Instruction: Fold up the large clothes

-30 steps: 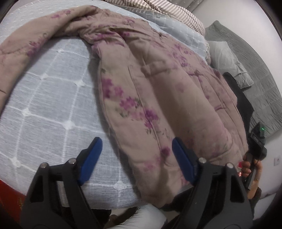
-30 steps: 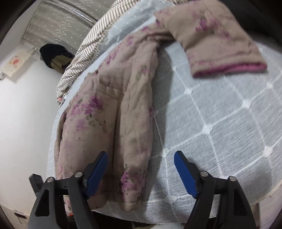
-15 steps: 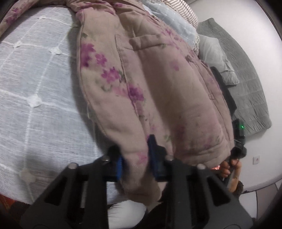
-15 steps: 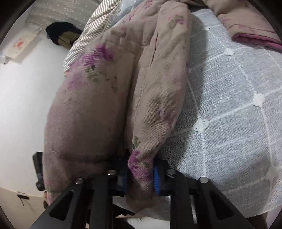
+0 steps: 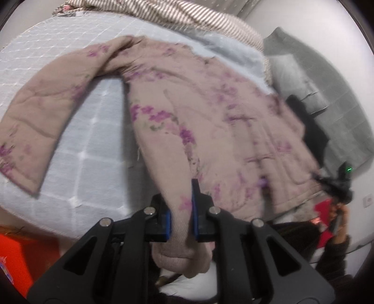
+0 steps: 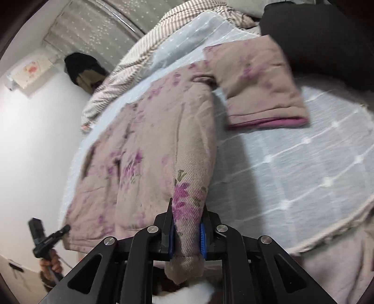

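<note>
Padded beige jacket w/ purple flower print (image 5: 210, 121) lies spread flat on the pale blue-grey checked bedspread (image 5: 93, 131), body toward bed edge nearest the person, one sleeve (image 5: 44, 103) angled out to the side & the other sleeve (image 6: 259, 84) out the opposite way, pink lining showing at its cuff. Left gripper (image 5: 181, 219) pinches one bottom hem corner, blue pads pressed tight on fabric; right gripper (image 6: 187, 233) same on the other hem corner, cloth bunched betw pads. Looks like very early stage: garment laid out, both corners grabbed, no fold made yet. Left to do, prob: bring hem up toward collar or fold sides in, tuck both sleeves, flatten. Striped quilt (image 5: 187, 16) heaped at far end of bed
</note>
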The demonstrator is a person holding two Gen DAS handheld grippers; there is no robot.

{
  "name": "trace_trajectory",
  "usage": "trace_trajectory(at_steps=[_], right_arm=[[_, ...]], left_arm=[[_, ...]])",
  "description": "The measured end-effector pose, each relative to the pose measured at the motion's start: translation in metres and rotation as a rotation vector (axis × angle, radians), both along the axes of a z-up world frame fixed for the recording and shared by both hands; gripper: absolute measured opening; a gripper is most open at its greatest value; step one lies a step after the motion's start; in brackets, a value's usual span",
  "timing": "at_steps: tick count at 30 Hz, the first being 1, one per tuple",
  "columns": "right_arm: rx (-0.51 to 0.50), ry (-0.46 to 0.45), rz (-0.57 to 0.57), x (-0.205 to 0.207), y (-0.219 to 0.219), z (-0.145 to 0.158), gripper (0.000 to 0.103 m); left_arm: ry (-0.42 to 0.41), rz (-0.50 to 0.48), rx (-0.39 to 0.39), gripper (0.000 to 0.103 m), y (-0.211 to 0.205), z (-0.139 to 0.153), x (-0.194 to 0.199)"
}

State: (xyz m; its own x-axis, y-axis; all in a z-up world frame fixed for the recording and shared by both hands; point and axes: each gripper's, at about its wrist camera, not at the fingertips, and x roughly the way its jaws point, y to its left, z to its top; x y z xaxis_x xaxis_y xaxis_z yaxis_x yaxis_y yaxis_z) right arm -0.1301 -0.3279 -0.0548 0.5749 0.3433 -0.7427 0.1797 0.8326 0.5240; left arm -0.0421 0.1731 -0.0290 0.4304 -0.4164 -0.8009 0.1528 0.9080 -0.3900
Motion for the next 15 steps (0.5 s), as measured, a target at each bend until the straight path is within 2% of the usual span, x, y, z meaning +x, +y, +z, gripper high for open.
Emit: trace_trajectory(at_steps=[3, 4, 6, 7, 9, 11, 13, 15], right_arm=[[-0.130, 0.090, 0.018, 0.015, 0.010, -0.017, 0.015], [-0.202, 0.139, 0.030, 0.021, 0.013, -0.031, 0.015], [-0.272, 0.195, 0.048, 0.025, 0.015, -0.050, 0.016], [-0.291, 0.223, 0.059, 0.031, 0.016, -0.060, 0.017], [-0.292, 0.241, 0.043, 0.039, 0.015, -0.066, 0.020], [-0.325, 0.249, 0.038, 0.044, 0.018, -0.062, 0.030], [-0.340, 0.251, 0.023, 0.041, 0.018, -0.055, 0.039], [-0.344, 0.233, 0.002, 0.032, 0.025, -0.039, 0.049]], left_arm=[[0.065, 0.009, 0.075, 0.015, 0.007, -0.027, 0.005], [0.094, 0.010, 0.087, 0.015, 0.009, -0.040, 0.006], [0.144, 0.006, 0.106, 0.015, 0.008, -0.062, 0.011], [0.149, -0.002, 0.119, 0.016, 0.006, -0.069, 0.012], [0.127, -0.005, 0.142, 0.018, 0.004, -0.064, 0.013], [0.095, -0.003, 0.160, 0.025, 0.003, -0.053, 0.012], [0.064, 0.018, 0.200, 0.044, 0.001, -0.043, 0.006], [0.015, 0.047, 0.251, 0.054, 0.000, -0.033, 0.001]])
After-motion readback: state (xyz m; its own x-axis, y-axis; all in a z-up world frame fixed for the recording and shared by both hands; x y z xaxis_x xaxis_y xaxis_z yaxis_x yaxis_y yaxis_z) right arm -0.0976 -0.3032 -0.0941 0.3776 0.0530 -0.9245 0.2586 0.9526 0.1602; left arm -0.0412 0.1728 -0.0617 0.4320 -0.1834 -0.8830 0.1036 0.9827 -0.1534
